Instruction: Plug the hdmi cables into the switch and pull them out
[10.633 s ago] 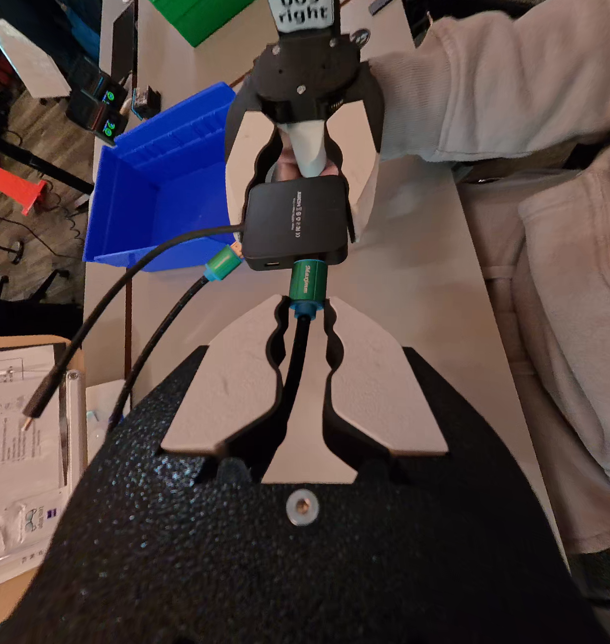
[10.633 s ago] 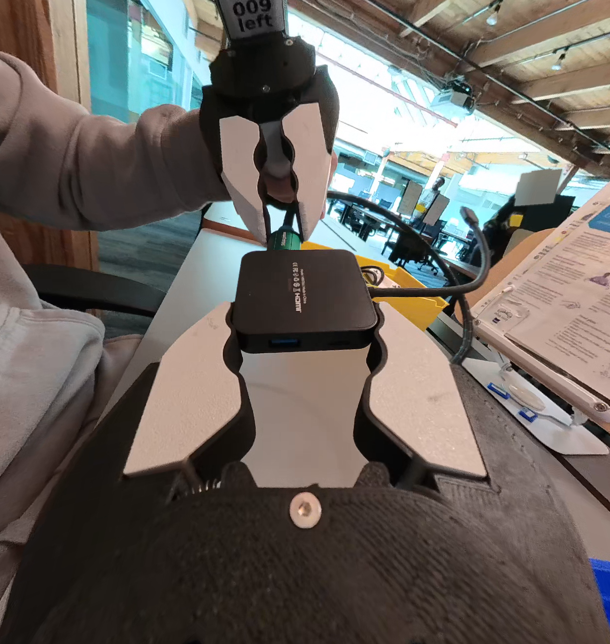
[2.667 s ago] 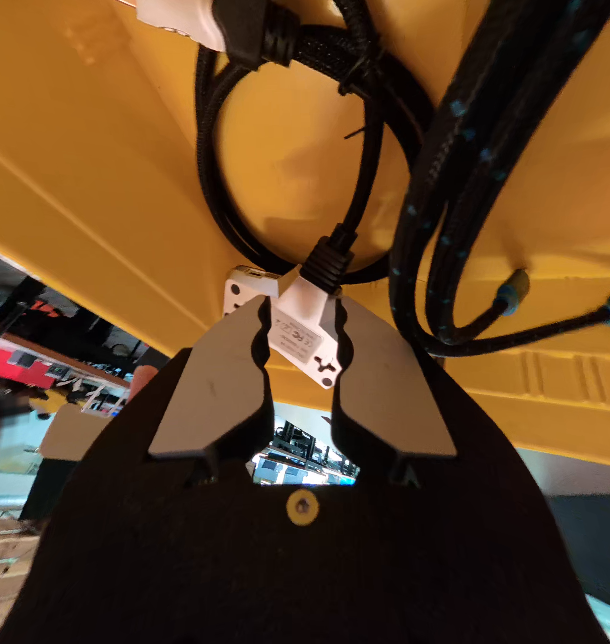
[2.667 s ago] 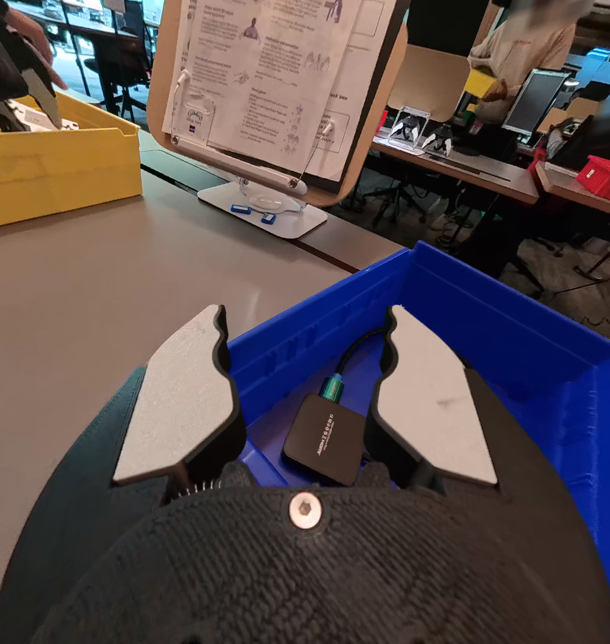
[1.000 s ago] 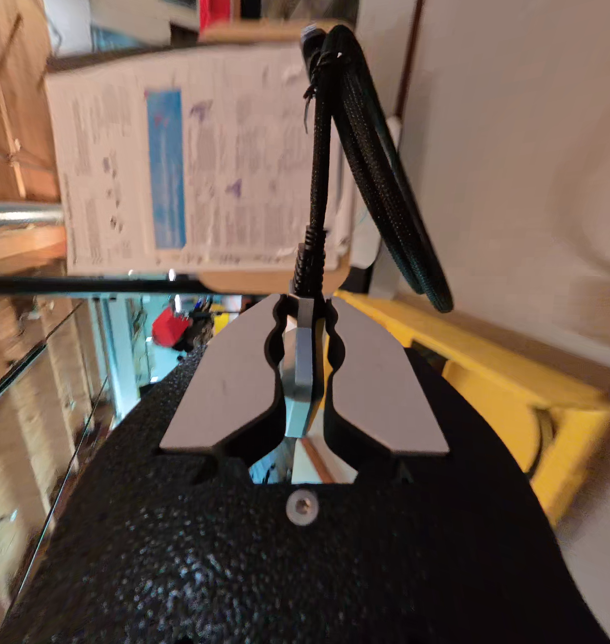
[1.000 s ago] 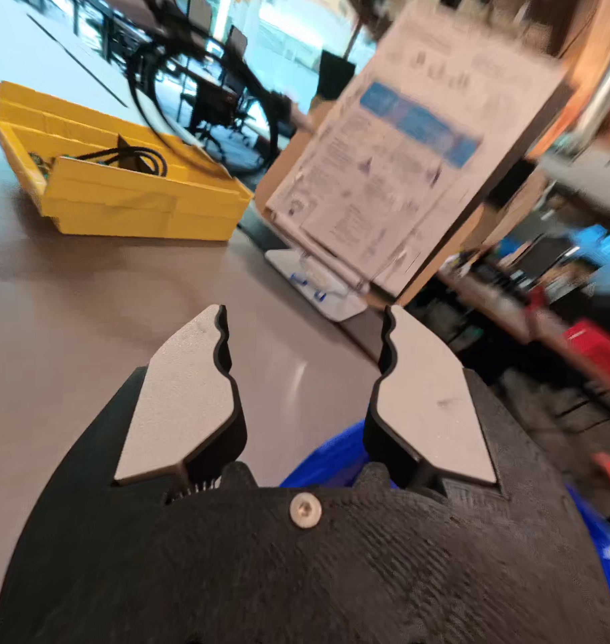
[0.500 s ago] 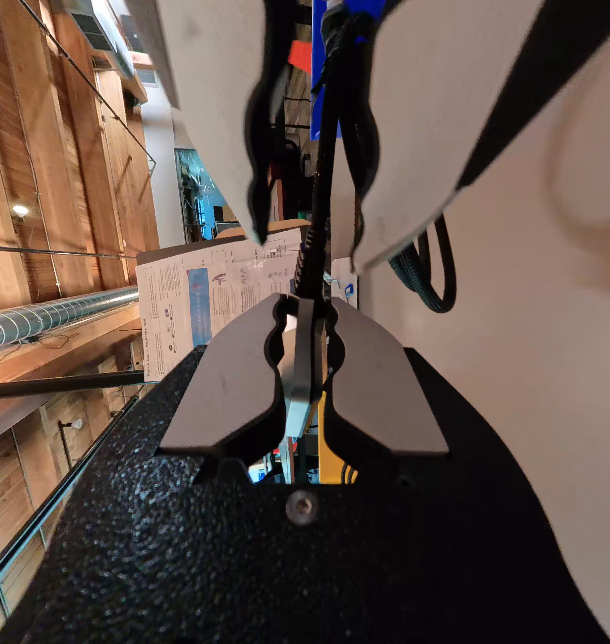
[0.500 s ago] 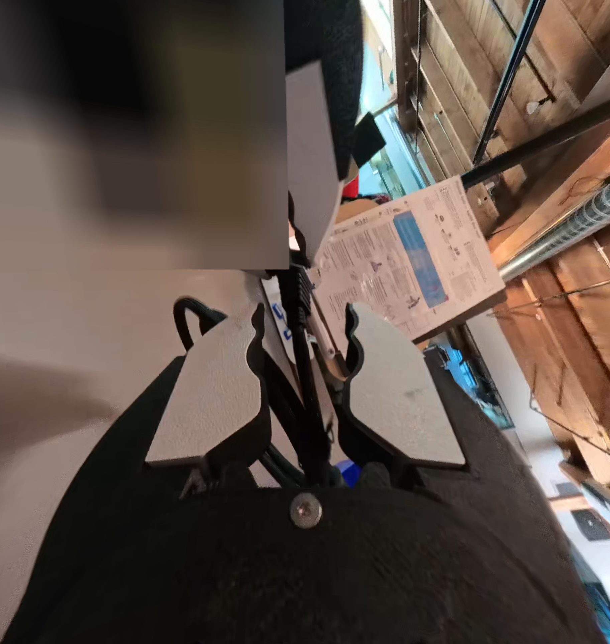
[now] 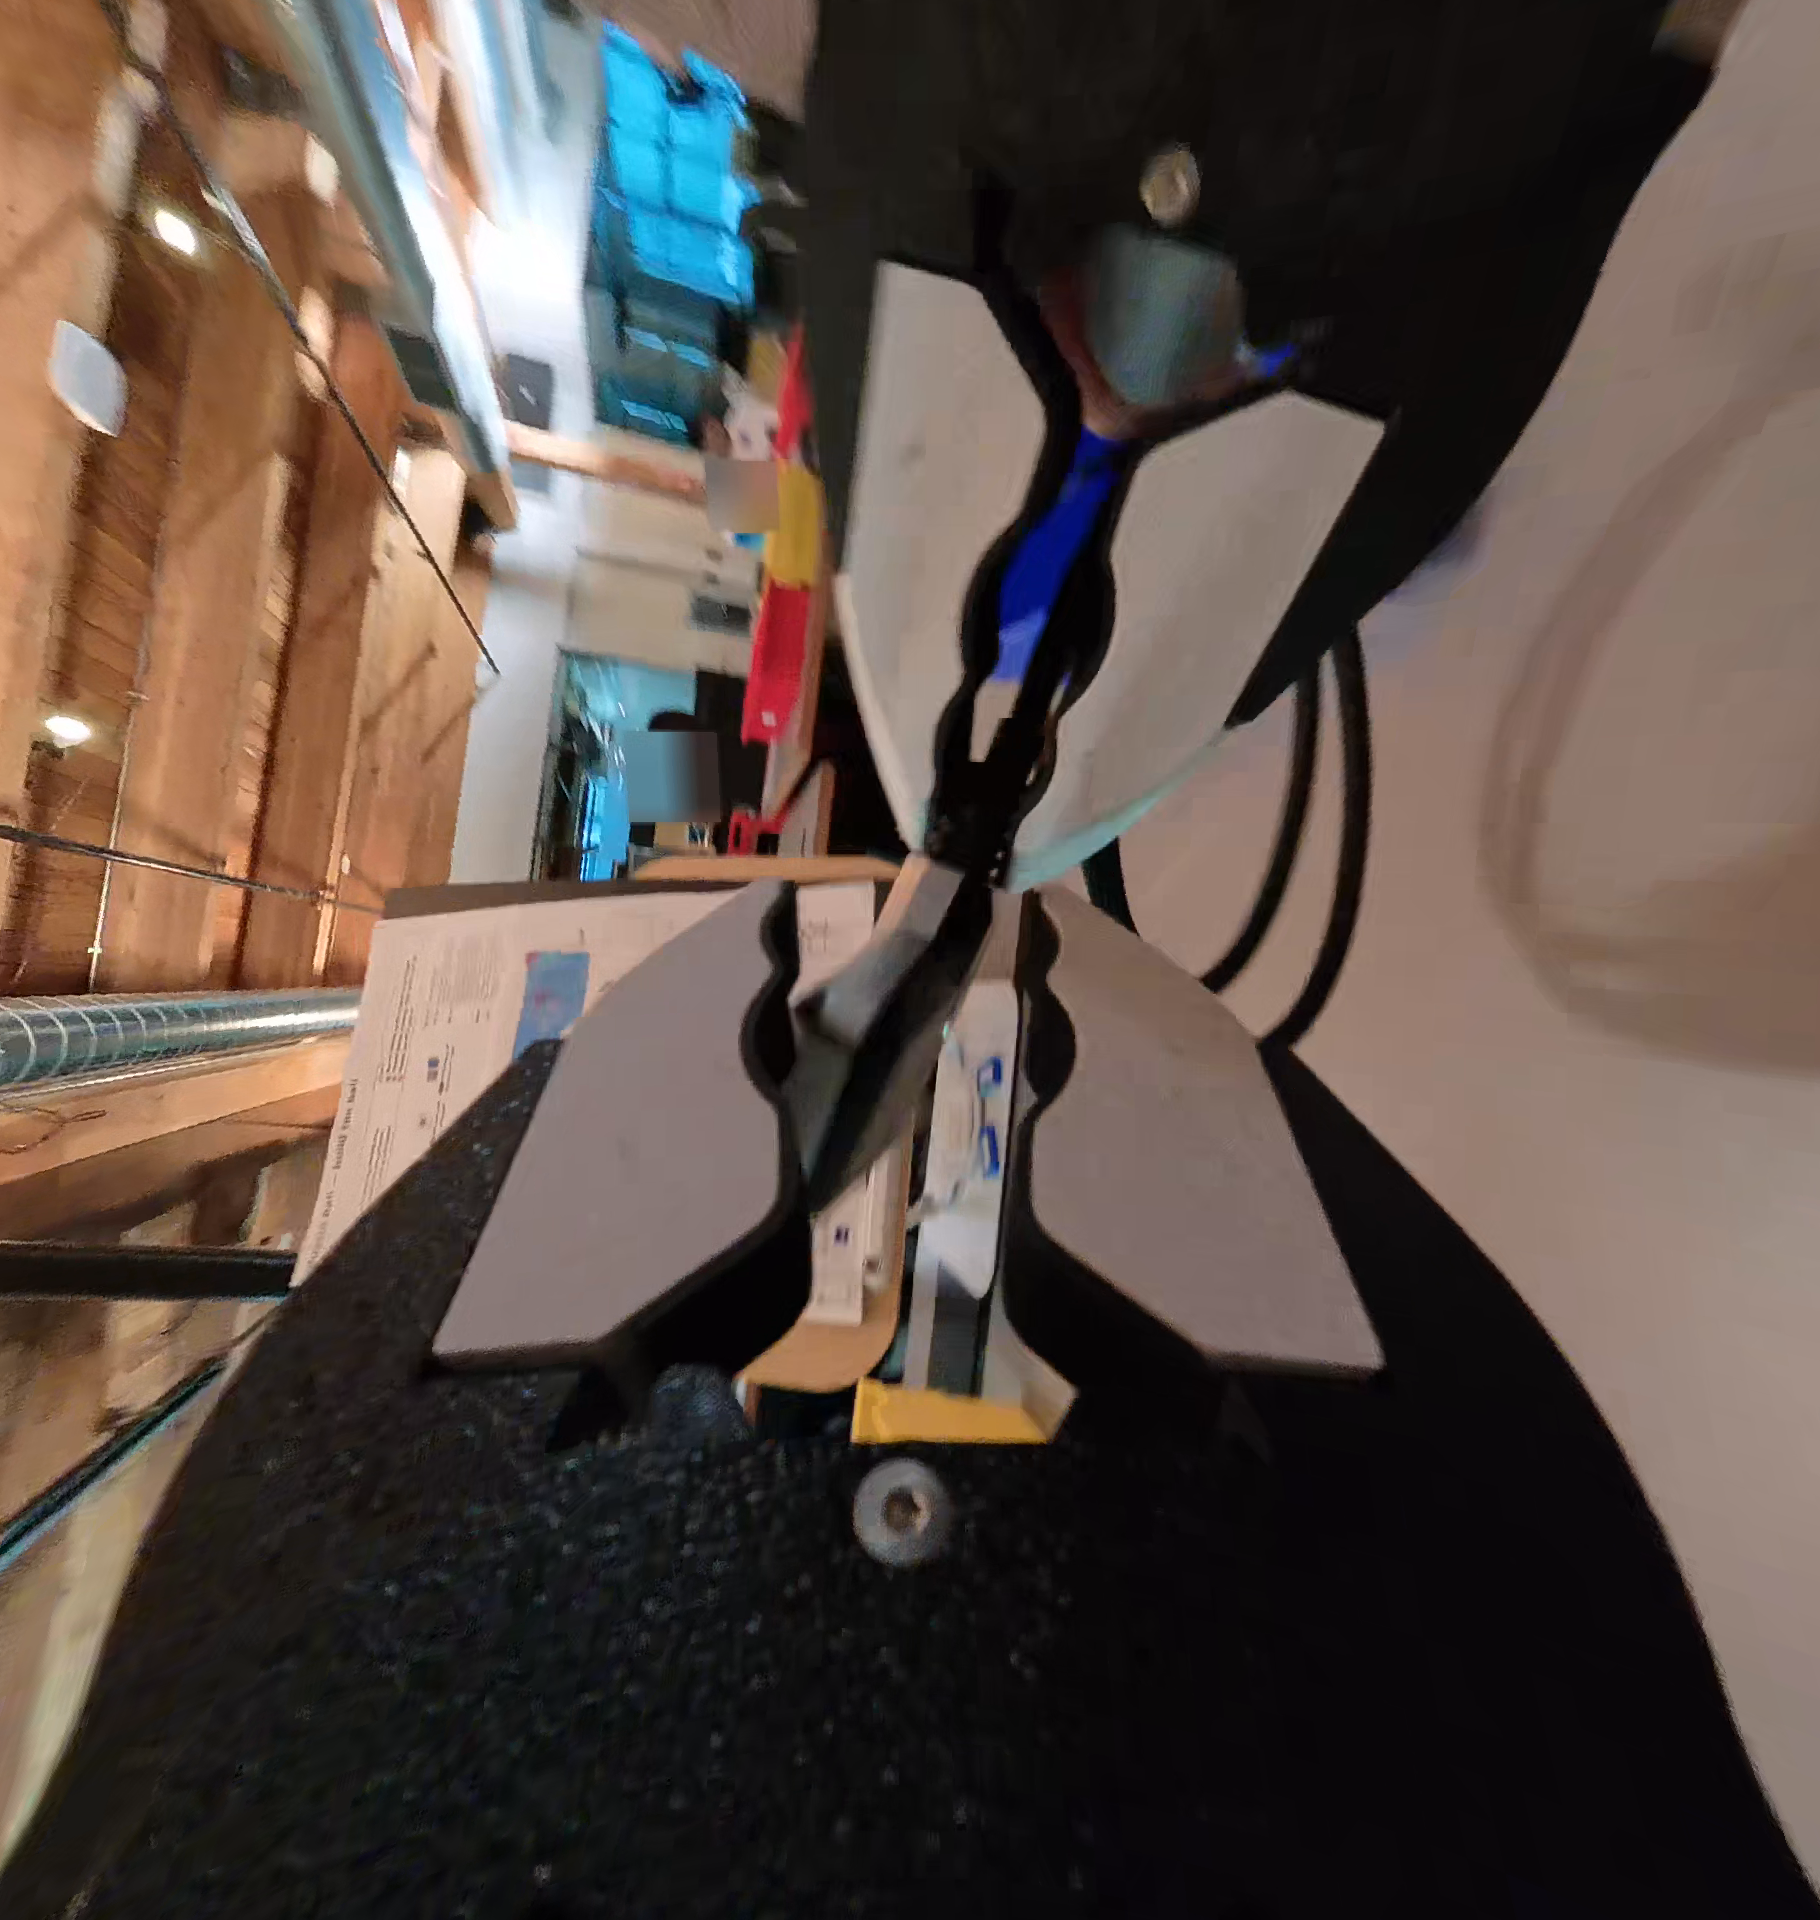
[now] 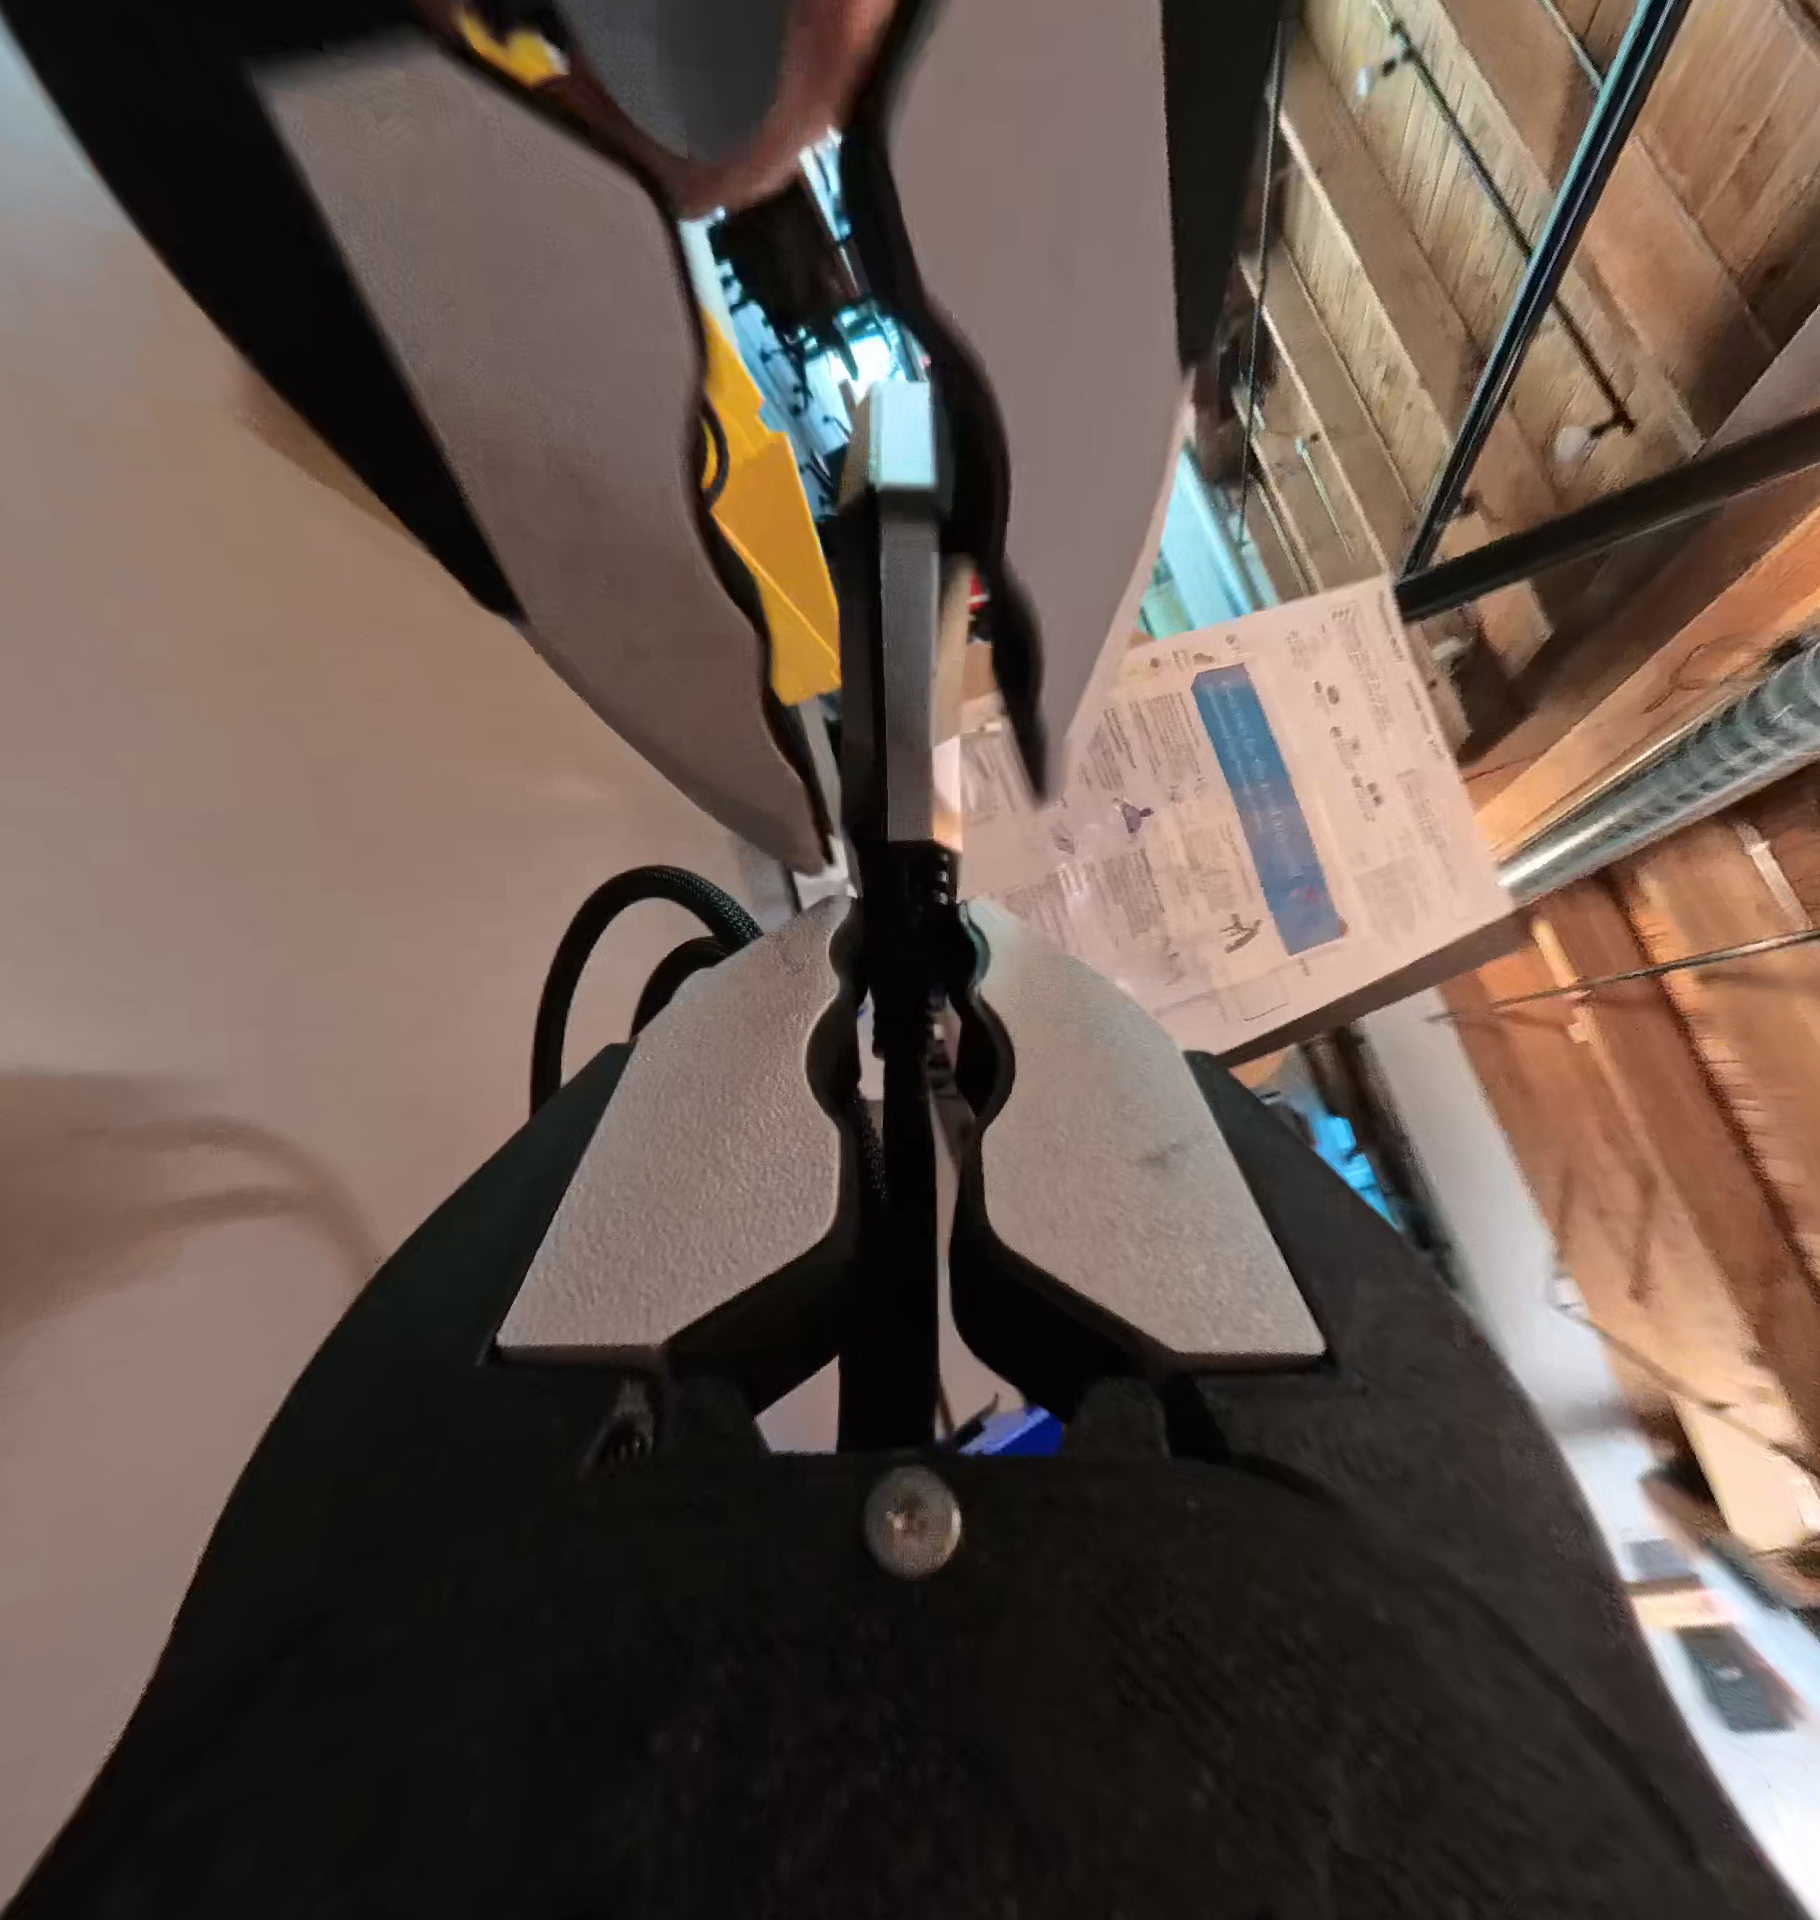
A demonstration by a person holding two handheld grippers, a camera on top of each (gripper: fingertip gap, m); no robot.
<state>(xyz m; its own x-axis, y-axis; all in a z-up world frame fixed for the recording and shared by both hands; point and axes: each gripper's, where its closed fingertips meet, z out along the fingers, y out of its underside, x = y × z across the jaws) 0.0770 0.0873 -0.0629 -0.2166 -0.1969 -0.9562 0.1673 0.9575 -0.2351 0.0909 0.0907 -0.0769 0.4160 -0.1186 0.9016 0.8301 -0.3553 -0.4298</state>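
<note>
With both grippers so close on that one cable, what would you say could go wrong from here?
1. The left gripper stands open around the grey metal HDMI plug, so only the right gripper, shut on the black braided HDMI cable near its ribbed strain relief, carries it. The plug may swing or tilt.
2. The cable's coiled loops hang loose beside the jaws and might snag.
3. The two grippers sit tip to tip, so they may well collide.

Printed sheet on a board (image 10: 1270,821) stands propped near a yellow bin (image 10: 771,551). Silver duct (image 9: 137,1029) runs along wooden plank walls (image 9: 158,623). Beige tabletop (image 9: 1612,1143) bare.
</note>
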